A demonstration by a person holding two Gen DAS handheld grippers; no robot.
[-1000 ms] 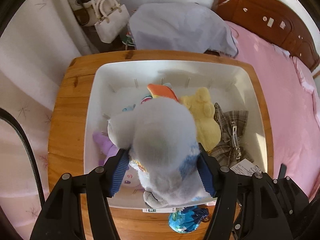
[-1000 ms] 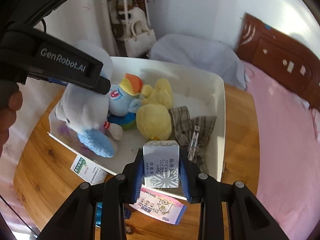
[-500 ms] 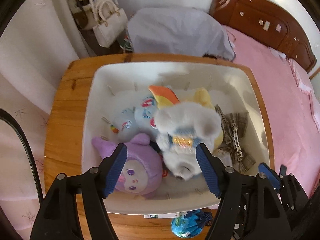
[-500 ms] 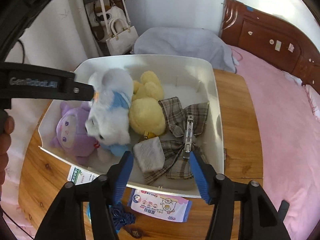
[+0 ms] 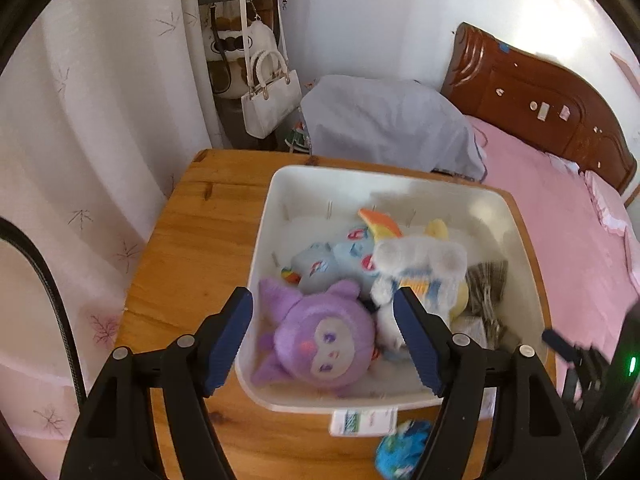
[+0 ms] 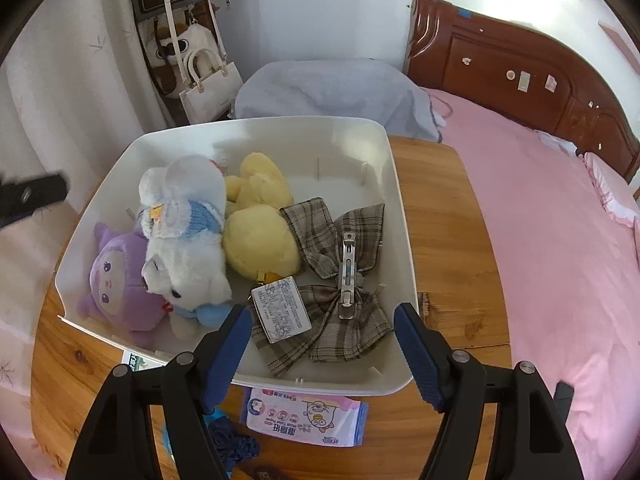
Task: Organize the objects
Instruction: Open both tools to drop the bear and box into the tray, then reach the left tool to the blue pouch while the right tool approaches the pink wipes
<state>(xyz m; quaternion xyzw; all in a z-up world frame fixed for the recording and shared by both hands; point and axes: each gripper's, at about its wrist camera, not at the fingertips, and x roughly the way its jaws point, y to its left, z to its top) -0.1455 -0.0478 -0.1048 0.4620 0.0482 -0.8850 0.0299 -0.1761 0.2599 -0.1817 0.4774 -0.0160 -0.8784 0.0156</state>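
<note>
A white bin (image 5: 276, 184) (image 6: 396, 216) on a round wooden table holds a purple plush (image 5: 320, 336) (image 6: 116, 276), a white plush in a blue sweater (image 5: 420, 264) (image 6: 184, 232), a blue pony plush (image 5: 332, 260), a yellow plush (image 6: 260, 240), a plaid bow with a metal clip (image 6: 360, 220) and a small printed box (image 6: 280, 308). My left gripper (image 5: 322, 294) hangs open above the purple plush, holding nothing. Over the bin's near edge, the jaws of my right gripper (image 6: 322, 310) are opening, and the box lies loose below them.
On the table in front of the bin lie a tissue packet (image 6: 308, 416), a blue crumpled thing (image 5: 400, 448) and a card label (image 5: 362, 420). A pink bed (image 6: 540, 220) is at the right, a grey covered bundle (image 5: 384, 120) and a white handbag (image 5: 268, 108) behind.
My left gripper let go of the white plush, which dropped into the bin, and drew back leftward. My right gripper opened and the small box fell onto the bow.
</note>
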